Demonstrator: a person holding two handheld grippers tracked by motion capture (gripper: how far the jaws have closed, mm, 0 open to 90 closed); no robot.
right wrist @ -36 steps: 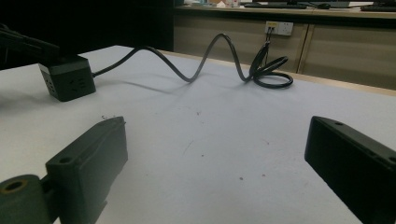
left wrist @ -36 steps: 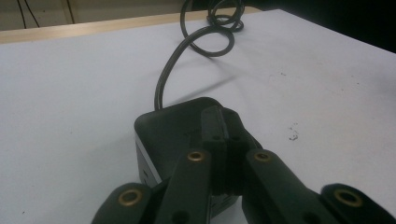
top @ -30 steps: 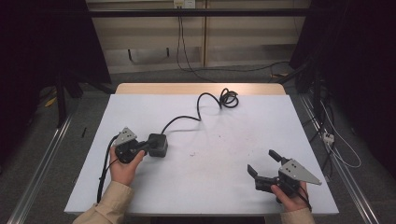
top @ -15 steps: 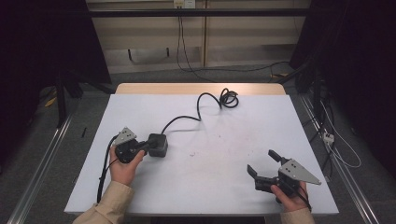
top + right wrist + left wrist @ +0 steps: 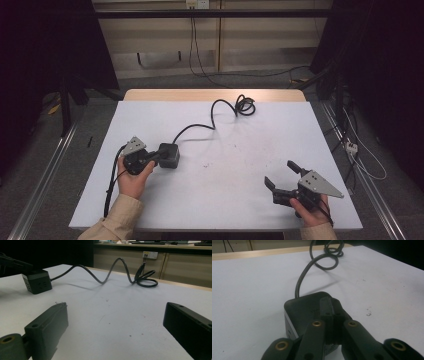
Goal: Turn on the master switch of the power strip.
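Power block: we see a small black cube-shaped plastic socket block [image 5: 169, 155] lying on the left half of the table, well short of its near edge; in the right tongs' view its side face shows socket slots [image 5: 37, 284].
Cord: a thick black rubber cord [image 5: 215, 112] leaves the far side of the cube, arches over the surface and ends in a loose coil near the far edge of the table – the coil also shows at the top of the left tongs' view [image 5: 329, 255].
Left tongs: the left tongs [image 5: 156, 157] are clenched, the two black jaws pressed flat together with nothing between them; their joined tips rest on the top of the cube, as we see from the left tongs' own view [image 5: 330, 312]. They lie roughly level, pointing right across the table.
Left hand: the person's left hand [image 5: 134, 177] grips the tongs' body from below, a beige sleeve behind it.
Right tongs: the right tongs [image 5: 281, 176] stand released – jaws spread wide, empty, above bare table near the front right corner, well apart from the cube. Their own view looks between the jaws [image 5: 115, 322] toward cube and cord.
Right hand: the right hand [image 5: 311, 212] holds them at the table's near edge.
Table: a white-topped table [image 5: 240, 165] with a pale wooden strip along its far side, lightly speckled with dark marks.
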